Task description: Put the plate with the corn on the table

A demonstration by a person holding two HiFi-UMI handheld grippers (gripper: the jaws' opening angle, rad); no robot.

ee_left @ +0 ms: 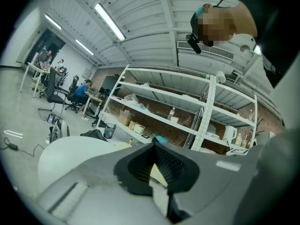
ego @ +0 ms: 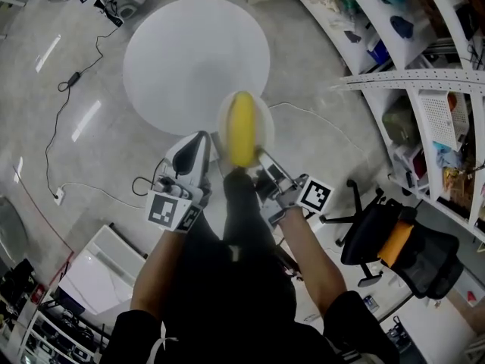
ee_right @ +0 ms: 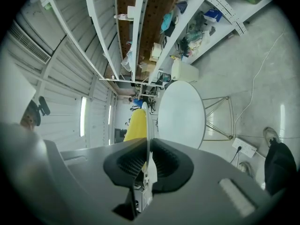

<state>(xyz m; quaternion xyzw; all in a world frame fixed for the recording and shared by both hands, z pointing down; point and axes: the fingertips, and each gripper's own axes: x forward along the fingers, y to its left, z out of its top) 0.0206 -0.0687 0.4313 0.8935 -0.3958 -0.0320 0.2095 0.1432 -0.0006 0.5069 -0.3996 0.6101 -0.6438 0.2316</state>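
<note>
A white plate [ego: 262, 117] carrying a yellow corn cob [ego: 242, 127] hangs in the air just off the near edge of the round white table [ego: 195, 59]. My left gripper [ego: 214, 149] is shut on the plate's left rim, and my right gripper [ego: 258, 156] is shut on its right rim. The right gripper view shows the plate [ee_right: 146, 125] edge-on, pinched between the dark pads of my right gripper [ee_right: 147, 161], the corn [ee_right: 135, 125] to its left and the table [ee_right: 182, 114] beyond. In the left gripper view, the pale plate rim [ee_left: 159, 175] is wedged in the jaws.
White shelving [ego: 424, 89] packed with goods runs along the right. A black office chair [ego: 394, 241] stands at lower right. Cables [ego: 76, 74] trail over the grey floor on the left, and a white box [ego: 98, 268] sits at lower left. My body fills the bottom.
</note>
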